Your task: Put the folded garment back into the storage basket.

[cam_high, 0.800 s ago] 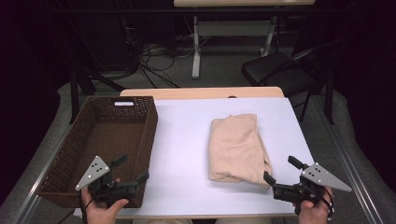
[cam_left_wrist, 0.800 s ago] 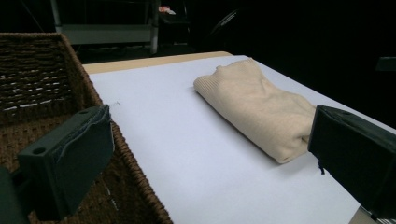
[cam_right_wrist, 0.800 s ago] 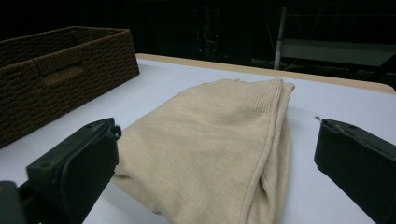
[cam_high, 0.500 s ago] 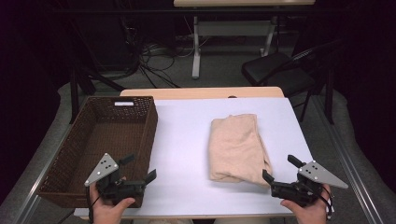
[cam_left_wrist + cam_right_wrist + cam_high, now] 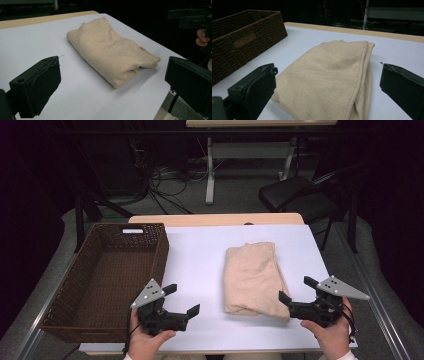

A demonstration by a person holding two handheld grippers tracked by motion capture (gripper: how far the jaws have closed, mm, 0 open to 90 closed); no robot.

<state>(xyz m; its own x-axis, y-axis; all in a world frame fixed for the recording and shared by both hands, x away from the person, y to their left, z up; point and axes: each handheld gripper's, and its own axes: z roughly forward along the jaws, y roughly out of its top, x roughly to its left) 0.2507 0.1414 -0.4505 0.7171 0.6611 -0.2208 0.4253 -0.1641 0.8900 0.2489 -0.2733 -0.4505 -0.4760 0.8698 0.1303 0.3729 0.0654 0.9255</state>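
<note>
We see a folded beige knit sweater (image 5: 253, 278) lying flat on the white tabletop (image 5: 200, 255), right of centre, soft ribbed weave, rounded fold edges, roughly rectangular. In the left gripper view the sweater (image 5: 112, 56) lies ahead between the jaws' line of sight, ribbed hem at the far end, thick folded layers at the near corner. In the right gripper view the sweater (image 5: 329, 77) lies close in front, ribbed band at the far edge, seam running down its right side. Left gripper (image 5: 182, 300) is held low over the table's near edge, just beside the basket, jaws wide apart, nothing between them, matte black blocky pads, grey triangular plate on top. Right gripper (image 5: 295, 292) is at the sweater's near right corner, jaws spread apart, nothing clamped; one jaw tip is close to the fabric, contact we cannot tell. Dark brown woven wicker basket (image 5: 85, 285), rectangular, deep, sits on the table's left side, well apart from the sweater. The basket (image 5: 242, 42) shows coarse braided walls in the right gripper view.
</note>
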